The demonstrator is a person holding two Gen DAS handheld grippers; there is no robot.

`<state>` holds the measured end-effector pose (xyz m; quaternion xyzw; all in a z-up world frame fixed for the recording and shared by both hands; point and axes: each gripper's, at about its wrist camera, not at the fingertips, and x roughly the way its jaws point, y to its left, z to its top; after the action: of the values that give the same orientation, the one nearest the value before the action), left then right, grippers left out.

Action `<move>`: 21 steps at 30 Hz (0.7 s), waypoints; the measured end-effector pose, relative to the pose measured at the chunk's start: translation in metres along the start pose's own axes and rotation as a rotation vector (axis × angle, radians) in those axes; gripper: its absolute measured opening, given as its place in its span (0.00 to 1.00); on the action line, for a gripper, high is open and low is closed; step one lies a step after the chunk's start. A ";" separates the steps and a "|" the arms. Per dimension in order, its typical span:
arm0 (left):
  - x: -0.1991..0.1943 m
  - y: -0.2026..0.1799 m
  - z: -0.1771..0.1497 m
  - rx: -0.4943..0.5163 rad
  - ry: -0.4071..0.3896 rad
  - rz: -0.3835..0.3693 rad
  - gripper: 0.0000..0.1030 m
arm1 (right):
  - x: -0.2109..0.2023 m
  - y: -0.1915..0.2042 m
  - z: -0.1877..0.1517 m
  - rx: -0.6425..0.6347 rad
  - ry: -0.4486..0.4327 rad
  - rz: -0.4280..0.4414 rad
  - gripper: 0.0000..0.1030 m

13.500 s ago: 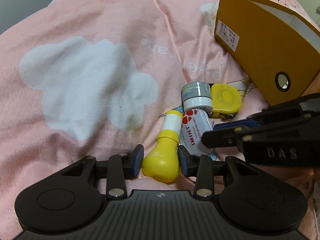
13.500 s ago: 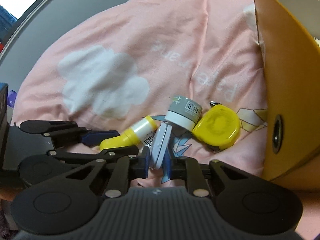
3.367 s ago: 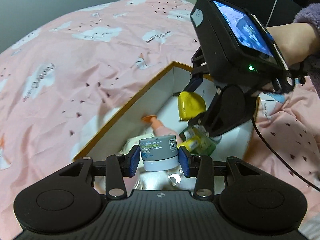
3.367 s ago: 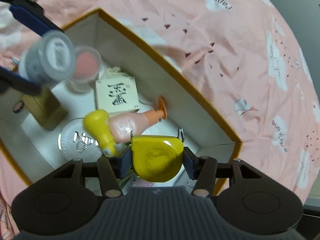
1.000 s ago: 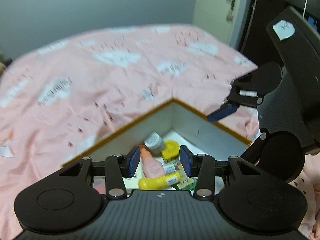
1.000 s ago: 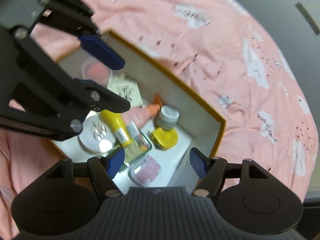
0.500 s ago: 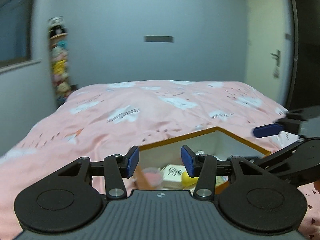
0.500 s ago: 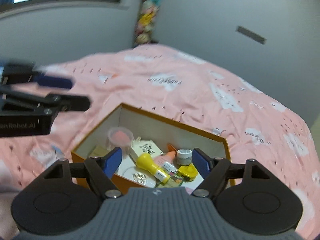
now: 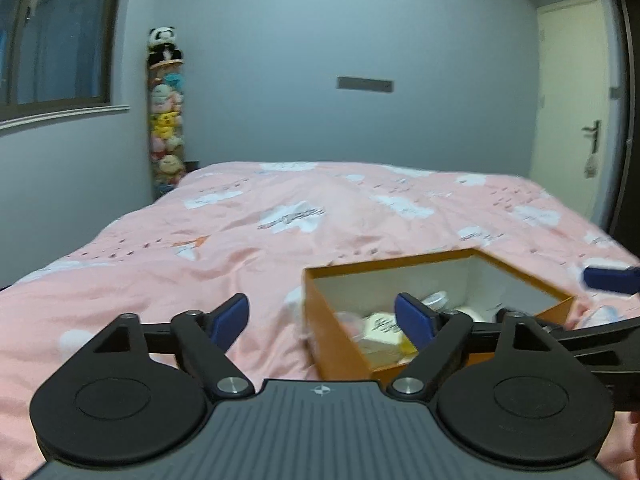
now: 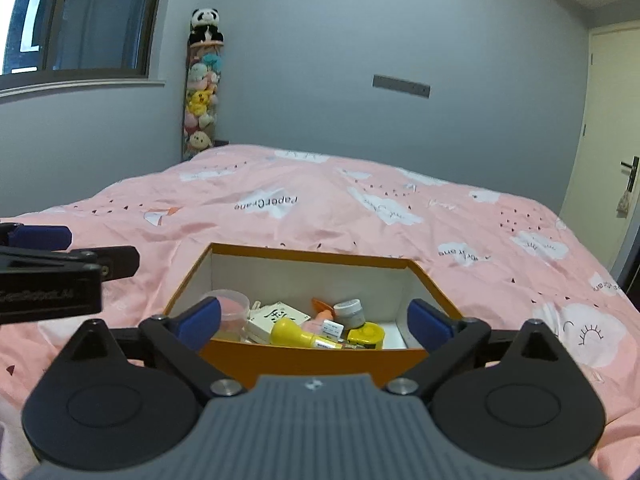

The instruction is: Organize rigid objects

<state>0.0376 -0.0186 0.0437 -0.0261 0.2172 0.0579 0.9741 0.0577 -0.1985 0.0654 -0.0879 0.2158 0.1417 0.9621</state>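
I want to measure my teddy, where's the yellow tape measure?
In the right wrist view, the yellow tape measure lies inside the orange box, near its front right, just below the small grey jar.

The setting was a home bedroom. A bed with a pink duvet [image 10: 360, 208], printed with white clouds and the words "PaperCrane", filled the middle of both views. A tall column of plush toys [image 10: 200, 92], topped by a panda, stood against the grey-blue wall [image 10: 320, 40] at upper left of center. A window [image 10: 80, 16] occupied the upper left corner, and a cream door [image 10: 608, 120] with a lever handle stood at the right edge.
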 end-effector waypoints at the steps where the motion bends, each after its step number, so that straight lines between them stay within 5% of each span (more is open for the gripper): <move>1: 0.002 0.001 -0.003 -0.003 0.006 0.002 1.00 | -0.002 0.002 -0.002 -0.007 -0.011 -0.010 0.95; 6: 0.007 0.005 -0.010 -0.014 0.045 -0.018 1.00 | -0.002 0.004 -0.011 0.007 -0.027 -0.046 0.97; 21: 0.020 0.001 -0.028 -0.006 0.165 0.000 1.00 | 0.028 -0.003 -0.026 0.065 0.121 -0.038 0.97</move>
<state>0.0439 -0.0177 0.0099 -0.0335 0.2968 0.0562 0.9527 0.0727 -0.2009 0.0302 -0.0691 0.2765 0.1108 0.9521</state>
